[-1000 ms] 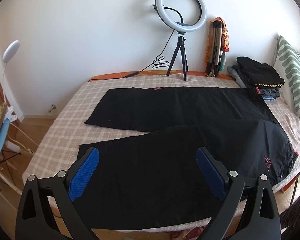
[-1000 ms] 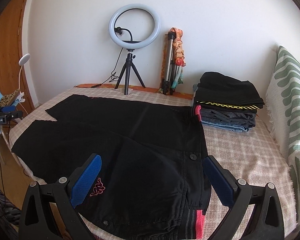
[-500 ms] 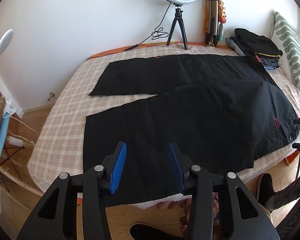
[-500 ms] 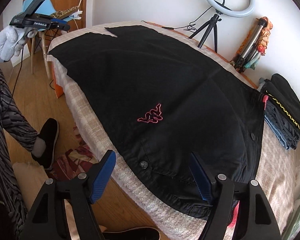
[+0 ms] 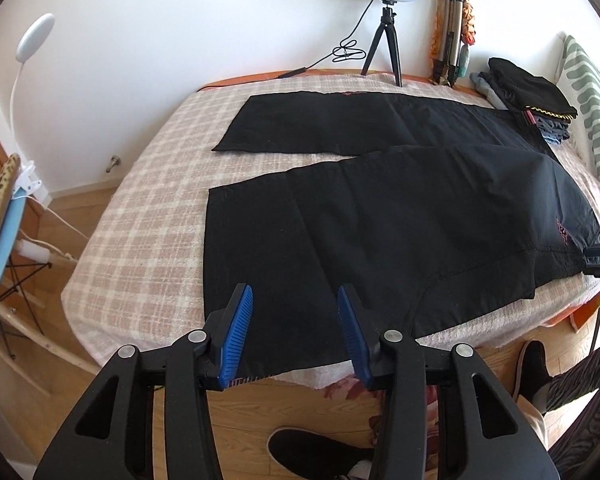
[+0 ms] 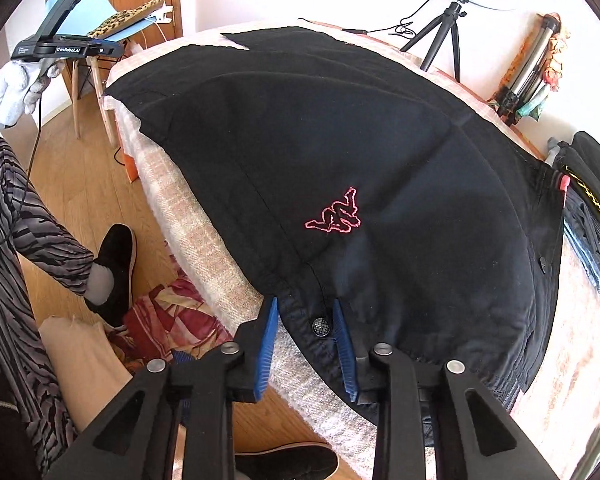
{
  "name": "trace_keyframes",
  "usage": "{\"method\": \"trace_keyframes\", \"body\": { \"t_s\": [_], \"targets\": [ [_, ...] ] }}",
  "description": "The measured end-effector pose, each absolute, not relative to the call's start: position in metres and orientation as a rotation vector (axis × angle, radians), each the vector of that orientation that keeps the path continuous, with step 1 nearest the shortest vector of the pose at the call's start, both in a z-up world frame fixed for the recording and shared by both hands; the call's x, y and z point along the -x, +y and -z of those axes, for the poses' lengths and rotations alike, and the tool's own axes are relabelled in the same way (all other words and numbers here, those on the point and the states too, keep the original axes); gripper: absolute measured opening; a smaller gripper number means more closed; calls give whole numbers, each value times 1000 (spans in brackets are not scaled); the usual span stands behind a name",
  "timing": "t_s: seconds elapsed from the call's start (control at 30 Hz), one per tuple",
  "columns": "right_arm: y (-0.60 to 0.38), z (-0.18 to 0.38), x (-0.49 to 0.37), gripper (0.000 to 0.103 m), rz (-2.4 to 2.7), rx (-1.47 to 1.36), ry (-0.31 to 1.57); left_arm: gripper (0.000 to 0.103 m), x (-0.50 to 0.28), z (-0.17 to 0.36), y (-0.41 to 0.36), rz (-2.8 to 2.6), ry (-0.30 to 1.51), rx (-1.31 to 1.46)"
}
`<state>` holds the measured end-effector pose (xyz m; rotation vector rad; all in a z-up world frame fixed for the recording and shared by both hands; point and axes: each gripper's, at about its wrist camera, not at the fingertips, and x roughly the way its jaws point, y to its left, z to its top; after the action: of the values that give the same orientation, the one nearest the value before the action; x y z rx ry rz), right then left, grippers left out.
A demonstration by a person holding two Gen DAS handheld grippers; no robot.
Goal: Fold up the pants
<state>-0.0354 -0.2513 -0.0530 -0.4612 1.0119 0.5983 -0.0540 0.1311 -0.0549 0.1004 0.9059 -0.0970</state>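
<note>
Both tools at the near edge of the pants, which lie lengthwise across the bed.

My left tool, half open and empty, hovers over the near leg's cuff; my right tool, narrowly open, straddles the waistband by its button. Only the left view shows both legs; whether the right tool grips, I cannot tell.
</note>
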Motion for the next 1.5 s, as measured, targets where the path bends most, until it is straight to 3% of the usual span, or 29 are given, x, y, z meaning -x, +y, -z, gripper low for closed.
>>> {"method": "trace_keyframes", "body": {
  "t_s": [0.03,0.1,0.2,0.43,0.7,0.77,0.83,0.9,1.03,1.5],
  "targets": [
    [-251,50,34,22,-592,456,1006,61,56,56,128,111,904,-116],
    [-250,43,32,7,-589,439,986,62,58,60,119,150,905,-151],
    [-249,31,27,2,-546,445,946,62,62,67,101,212,909,-201],
    [-256,17,5,0,-498,378,912,62,72,92,51,311,916,-415],
    [-259,-8,-3,0,-468,321,821,61,58,103,52,273,913,-397],
    [-261,-12,-4,0,-465,303,809,46,55,104,56,262,917,-380],
    [-262,-16,-2,0,-464,294,797,19,52,105,62,260,922,-346],
    [-260,-18,2,0,-459,308,777,9,48,102,69,250,912,-302],
    [-254,-28,8,0,-440,337,726,4,37,81,78,220,846,-201],
    [-244,-91,-60,0,-339,413,569,4,-51,-4,79,129,594,-30]
  ]
}}
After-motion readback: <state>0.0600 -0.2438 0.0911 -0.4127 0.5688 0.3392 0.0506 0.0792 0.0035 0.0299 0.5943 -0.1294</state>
